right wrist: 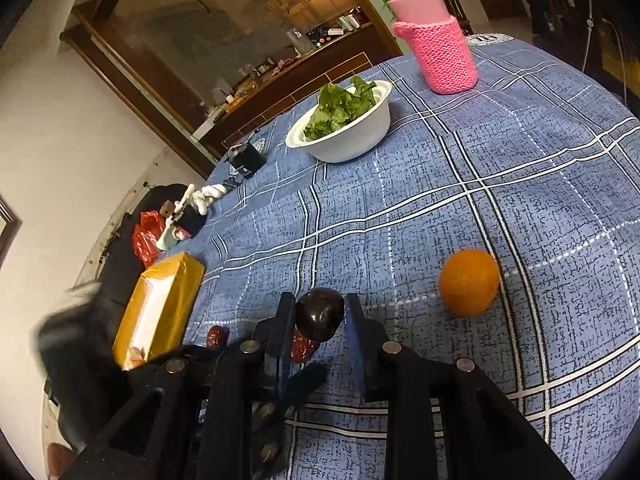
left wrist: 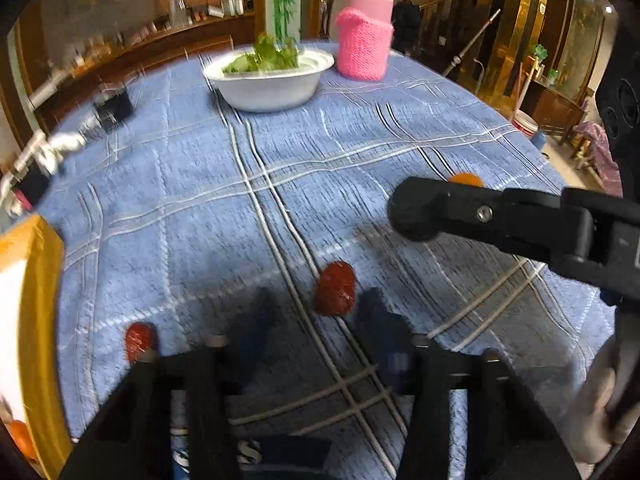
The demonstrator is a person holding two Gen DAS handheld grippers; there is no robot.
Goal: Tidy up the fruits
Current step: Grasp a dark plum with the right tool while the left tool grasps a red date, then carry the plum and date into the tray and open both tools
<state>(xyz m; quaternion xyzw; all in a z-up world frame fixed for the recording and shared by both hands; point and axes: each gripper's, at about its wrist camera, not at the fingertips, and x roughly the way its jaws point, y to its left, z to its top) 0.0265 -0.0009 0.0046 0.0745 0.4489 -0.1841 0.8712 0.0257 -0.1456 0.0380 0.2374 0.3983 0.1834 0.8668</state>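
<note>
Right now the right gripper [right wrist: 316, 322] is seen clamped on a dark, glossy round fruit [right wrist: 320, 314], maybe a plum; the fruit is pinched between both blue pads near their tips, above the blue plaid tablecloth [right wrist: 460, 184]. Just below and behind that fruit a red date [right wrist: 302, 348] is partly hidden by the left pad. Another red date [right wrist: 217, 336] lies to the left of the fingers, beside the yellow box [right wrist: 176, 300]. An orange [right wrist: 469, 282] sits apart to the right of the tool, on the cloth.

In the left wrist view the left gripper [left wrist: 316, 308] is blurred; its jaws are narrowed w/ nothing gripped, & whether they are fully together can't be told. A red date [left wrist: 335, 289] lies at the tips, slightly toward the right finger; contact can't be confirmed. A 2nd date [left wrist: 140, 340] lies left of the tool, near the yellow box [left wrist: 40, 300]. The right gripper's arm [left wrist: 500, 216] crosses ahead on the right, w/ a sliver of the orange [left wrist: 466, 179] behind it.

Far ahead stand a white bowl of lettuce [right wrist: 344, 124] & a bottle in a pink knitted sleeve [right wrist: 438, 52].
</note>
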